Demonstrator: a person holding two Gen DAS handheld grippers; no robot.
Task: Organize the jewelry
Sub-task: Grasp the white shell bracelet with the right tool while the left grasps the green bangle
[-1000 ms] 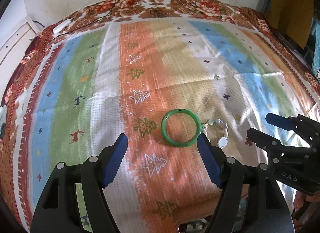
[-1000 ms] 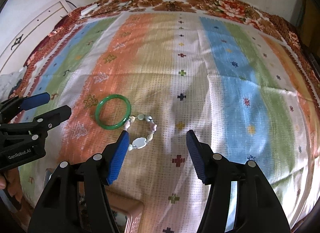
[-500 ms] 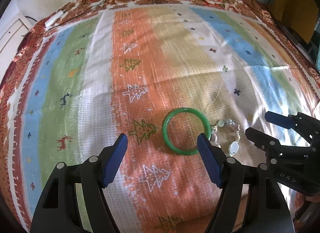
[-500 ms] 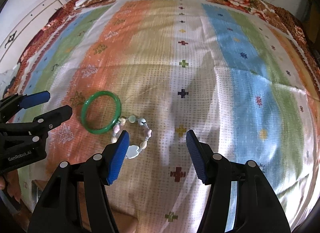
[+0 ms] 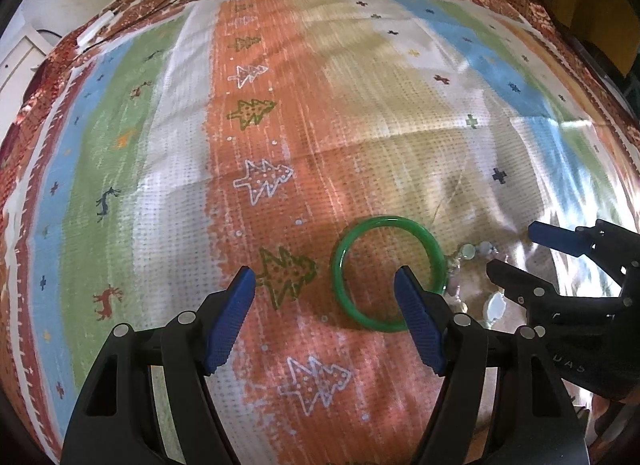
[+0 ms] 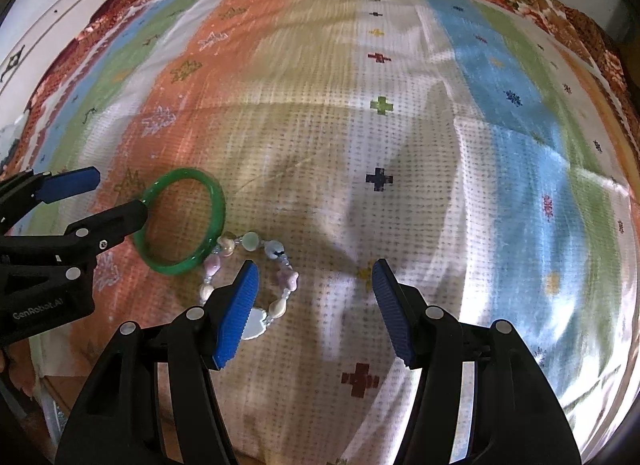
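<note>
Hovering, both agape, empty: left hand-held gripper (image 5: 324,285) over green bangle (image 5: 352,307), right hand-held gripper (image 6: 314,277) over beaded bracelet (image 6: 280,253).

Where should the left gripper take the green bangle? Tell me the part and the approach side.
Grip the green bangle across its band at the near arc, from above, one finger inside the ring and one outside. It lies flat on the cloth, and its far-right edge touches the beaded bracelet, so stay off that side.
</note>
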